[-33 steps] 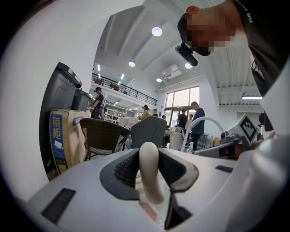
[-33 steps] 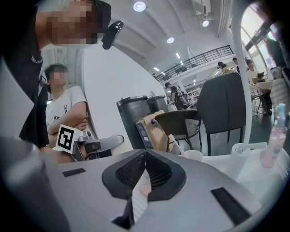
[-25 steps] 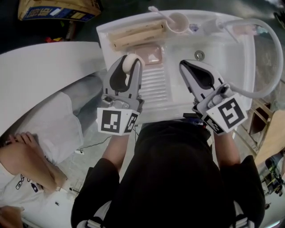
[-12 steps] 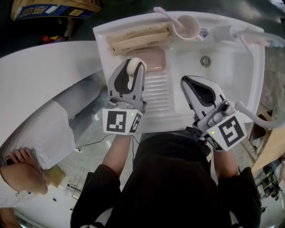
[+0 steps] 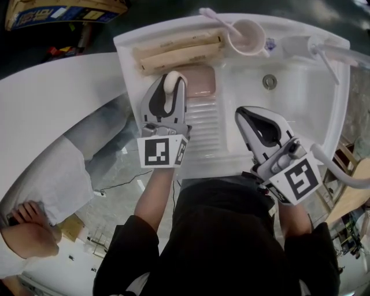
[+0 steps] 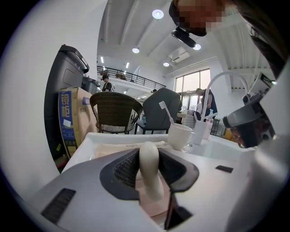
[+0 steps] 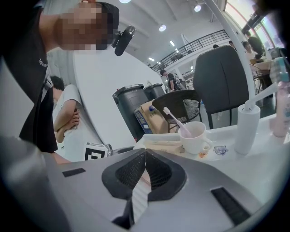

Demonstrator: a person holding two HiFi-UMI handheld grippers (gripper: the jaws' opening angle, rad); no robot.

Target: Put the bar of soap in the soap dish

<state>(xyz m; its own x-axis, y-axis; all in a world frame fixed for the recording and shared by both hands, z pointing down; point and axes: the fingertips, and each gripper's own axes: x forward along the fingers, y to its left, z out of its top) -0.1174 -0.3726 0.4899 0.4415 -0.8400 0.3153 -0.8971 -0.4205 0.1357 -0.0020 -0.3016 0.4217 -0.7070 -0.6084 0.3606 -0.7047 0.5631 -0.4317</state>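
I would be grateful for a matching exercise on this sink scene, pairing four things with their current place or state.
Things:
1. cream oval bar of soap
2. pink rectangular soap dish
3. white ceramic mug
4. right gripper

Places or states:
A. shut, nothing between its jaws
B. holds a pink toothbrush
C. clamped in the left gripper
D. sits on the white sink, near the left gripper's tip

Pairs: 1-C, 2-D, 3-B, 4-A.

Count at the sink (image 5: 300, 98), with two grippers.
One bar of soap (image 6: 149, 167) between the left gripper's (image 5: 173, 77) fingers, one soap dish (image 5: 201, 81) just beyond them; one cup (image 5: 248, 36), one toothbrush (image 5: 213, 17) and one drain (image 5: 269, 81) beyond the right gripper's (image 5: 241, 113) fingers.
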